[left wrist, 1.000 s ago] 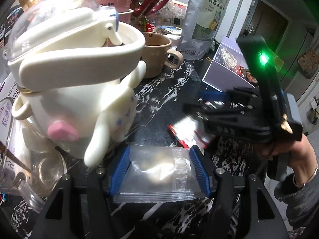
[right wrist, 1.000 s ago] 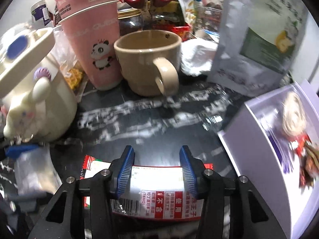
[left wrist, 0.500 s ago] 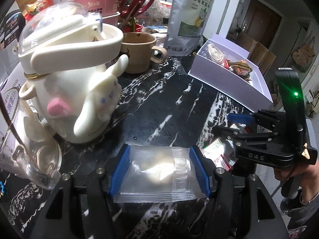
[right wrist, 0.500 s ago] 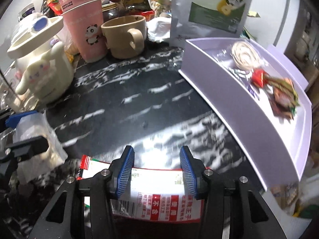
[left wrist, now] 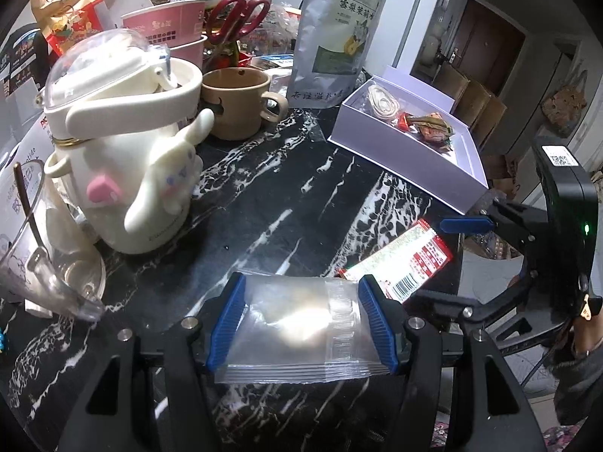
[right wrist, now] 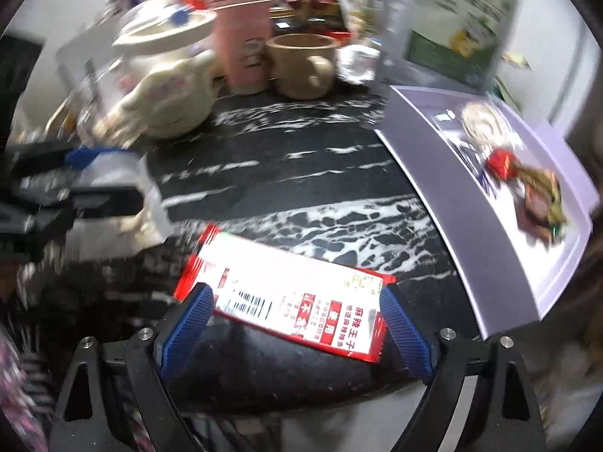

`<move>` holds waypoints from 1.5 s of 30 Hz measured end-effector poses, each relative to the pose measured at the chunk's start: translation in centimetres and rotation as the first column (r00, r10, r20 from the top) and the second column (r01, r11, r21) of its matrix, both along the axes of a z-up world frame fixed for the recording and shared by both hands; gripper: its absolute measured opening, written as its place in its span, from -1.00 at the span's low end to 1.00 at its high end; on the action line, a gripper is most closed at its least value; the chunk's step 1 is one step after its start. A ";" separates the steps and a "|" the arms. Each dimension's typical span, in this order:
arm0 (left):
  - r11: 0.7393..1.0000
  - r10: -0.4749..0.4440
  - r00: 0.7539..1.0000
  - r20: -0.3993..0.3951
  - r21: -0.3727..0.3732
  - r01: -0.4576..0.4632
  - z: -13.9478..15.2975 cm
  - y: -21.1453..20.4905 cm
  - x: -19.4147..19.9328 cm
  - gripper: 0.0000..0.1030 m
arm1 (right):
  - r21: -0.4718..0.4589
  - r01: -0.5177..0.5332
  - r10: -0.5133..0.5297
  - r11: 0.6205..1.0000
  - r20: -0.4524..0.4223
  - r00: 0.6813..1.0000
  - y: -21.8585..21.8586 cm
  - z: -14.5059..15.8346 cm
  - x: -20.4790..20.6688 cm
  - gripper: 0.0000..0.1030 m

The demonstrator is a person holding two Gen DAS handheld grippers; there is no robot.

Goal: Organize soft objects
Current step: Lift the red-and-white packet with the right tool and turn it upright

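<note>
Holding a clear zip-seal plastic bag with a pale lump inside (left wrist: 301,324), the left gripper (left wrist: 301,320) has both blue pads pressed against the bag's sides, above the black white-veined marble tabletop (left wrist: 264,207). Right gripper (right wrist: 297,324): jaws spread wide, the red-and-white printed snack packet (right wrist: 290,305) lying loose and tilted between the pads. Ahead and to its right sits an open lavender rectangular box (right wrist: 452,203) with wrapped snacks inside.

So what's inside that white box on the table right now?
The white box holds a pale coiled item in clear wrap and a few red and brown snack packets. Anything beneath them is covered.
</note>
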State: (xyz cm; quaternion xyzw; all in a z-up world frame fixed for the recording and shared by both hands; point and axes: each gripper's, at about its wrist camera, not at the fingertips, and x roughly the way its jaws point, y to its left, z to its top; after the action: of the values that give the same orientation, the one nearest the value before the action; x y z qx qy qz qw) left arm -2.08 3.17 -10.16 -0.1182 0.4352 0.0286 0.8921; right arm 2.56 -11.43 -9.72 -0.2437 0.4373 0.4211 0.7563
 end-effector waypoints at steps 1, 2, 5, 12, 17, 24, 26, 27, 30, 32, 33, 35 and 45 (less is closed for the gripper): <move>1.000 0.001 1.000 -0.001 -0.001 -0.001 0.0 -0.1 0.0 0.18 | -0.009 -0.033 0.033 0.999 0.011 0.999 0.0 0.0 -0.3 0.76; 1.000 0.004 1.000 -0.002 -0.002 -0.004 0.0 -0.3 -0.1 0.18 | -0.018 -0.068 0.069 0.997 0.024 0.997 0.2 -0.1 -0.5 0.78; 1.000 0.015 1.000 -0.004 -0.001 -0.015 0.1 -0.4 -0.3 0.18 | -0.060 -0.167 0.171 0.984 0.057 0.984 1.1 -0.7 -0.9 0.80; 0.999 0.043 0.999 -0.018 0.001 -0.043 -0.1 0.0 -0.4 0.18 | -0.076 -0.257 0.263 0.963 0.075 0.962 3.3 -1.7 0.0 0.88; 0.999 0.055 0.998 -0.025 -0.003 -0.055 -0.2 0.4 -0.2 0.18 | -0.069 -0.321 0.324 0.944 0.022 0.946 4.7 -2.4 1.0 0.98; 0.999 0.055 0.998 -0.020 -0.002 -0.055 -0.1 0.7 0.0 0.18 | -0.045 -0.355 0.351 0.934 -0.086 0.933 5.0 -3.0 1.8 0.98; 0.999 0.053 0.998 -0.019 -0.003 -0.053 -0.1 0.7 0.0 0.18 | -0.041 -0.349 0.343 0.936 -0.101 0.934 4.9 -3.0 1.9 0.98; 0.999 0.053 0.998 -0.020 -0.004 -0.053 -0.1 0.7 0.1 0.18 | -0.039 -0.345 0.339 0.938 -0.107 0.935 4.9 -2.9 2.0 0.98; 0.999 0.051 0.998 -0.020 -0.003 -0.051 -0.2 0.7 0.1 0.18 | -0.062 -0.347 0.339 0.936 -0.113 0.934 4.6 -2.9 1.8 0.98; 0.999 0.049 0.999 -0.021 -0.002 -0.049 -0.2 0.6 0.0 0.18 | -0.097 -0.348 0.341 0.932 -0.088 0.936 4.4 -3.2 1.4 0.98; 0.999 0.048 0.999 -0.021 -0.003 -0.049 -0.2 0.6 0.0 0.18 | -0.093 -0.345 0.337 0.934 -0.091 0.937 4.3 -3.1 1.2 0.98; 0.999 0.049 0.999 -0.018 -0.002 -0.049 -0.2 0.5 -0.1 0.18 | -0.095 -0.324 0.316 0.941 -0.092 0.944 4.1 -3.2 1.1 0.97; 0.999 0.043 0.999 -0.003 0.011 -0.042 0.1 0.1 -0.5 0.18 | -0.053 -0.152 0.148 0.987 -0.082 0.986 2.8 -2.1 1.4 -0.08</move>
State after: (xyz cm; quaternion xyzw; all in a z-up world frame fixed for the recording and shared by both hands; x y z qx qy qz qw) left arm -2.60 3.23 -10.02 -0.1225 0.4341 0.0502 0.8911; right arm 4.01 -8.59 -11.85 -0.2817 0.4590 0.4729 0.6974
